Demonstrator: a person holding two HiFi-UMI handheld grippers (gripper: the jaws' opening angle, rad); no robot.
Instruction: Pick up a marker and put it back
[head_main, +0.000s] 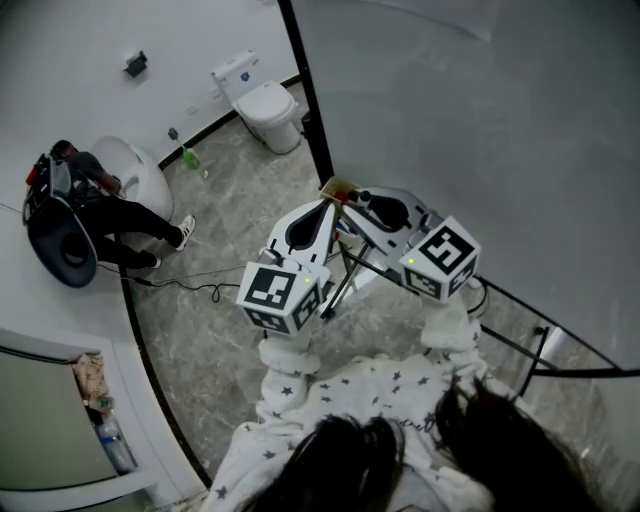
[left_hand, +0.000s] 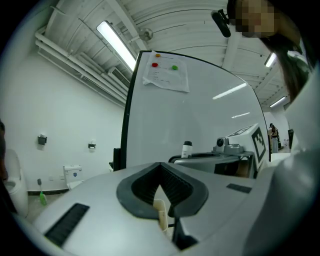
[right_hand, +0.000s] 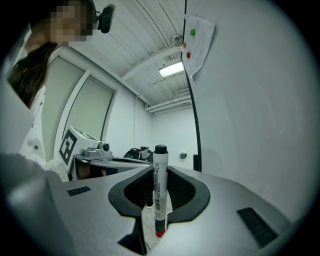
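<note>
A white marker (right_hand: 160, 190) with a black cap is clamped upright between the jaws of the right gripper (right_hand: 160, 175), with its red end pointing down. The jaws of the left gripper (left_hand: 161, 167) are seen pressed together at the tips, with nothing gripped. Both grippers are held level, side by side, close to a whiteboard (head_main: 480, 120). A sheet of paper (left_hand: 166, 75) is fixed by coloured magnets at the board's top. Beyond the board, a toilet (head_main: 265, 100) and a seated person (head_main: 100, 205) are seen on the marbled floor (head_main: 230, 330).
</note>
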